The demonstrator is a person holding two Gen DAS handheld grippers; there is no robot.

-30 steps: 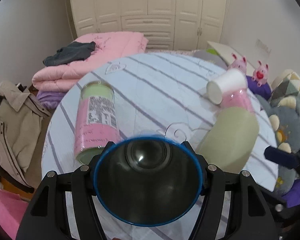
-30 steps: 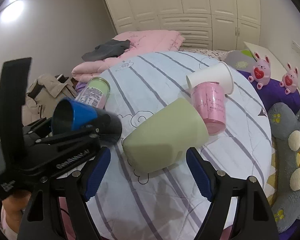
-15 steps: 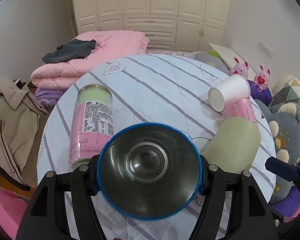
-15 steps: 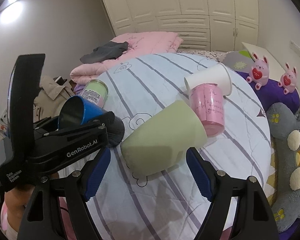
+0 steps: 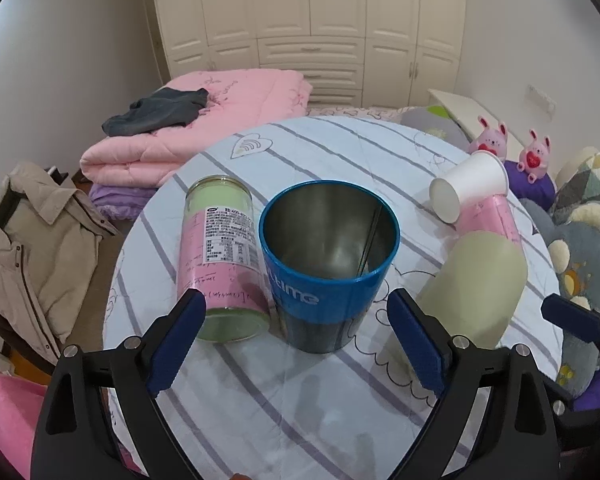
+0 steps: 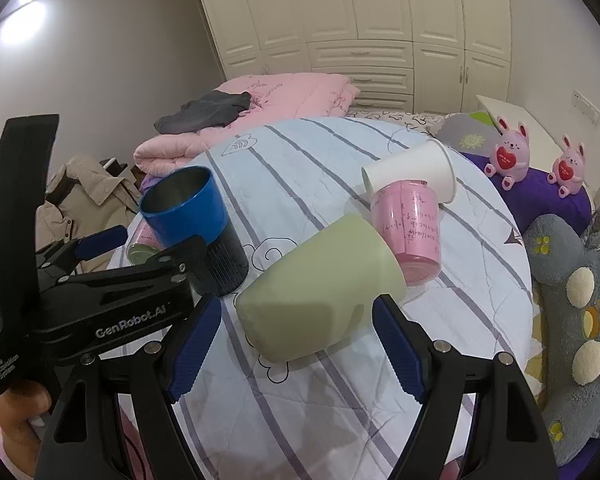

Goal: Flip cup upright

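The blue cup (image 5: 327,264) with a steel inside stands upright on the striped round table (image 5: 320,392), mouth up; it also shows in the right wrist view (image 6: 196,228). My left gripper (image 5: 296,344) is open, its blue pads apart on either side of the cup's base and a little nearer me. A pale green cup (image 6: 320,288) lies on its side. My right gripper (image 6: 296,348) is open and empty, its pads straddling the green cup's near end.
A pink-labelled jar (image 5: 220,256) lies on its side just left of the blue cup. A pink cup (image 6: 408,232) and a white paper cup (image 6: 412,172) lie tipped at the right. Plush toys (image 6: 580,292) crowd the right edge. A folded pink quilt (image 5: 204,132) lies beyond.
The blue cup was held tipped with its mouth toward the left camera; now it stands upright on the table and the left gripper has opened and drawn back. The right gripper has barely moved.
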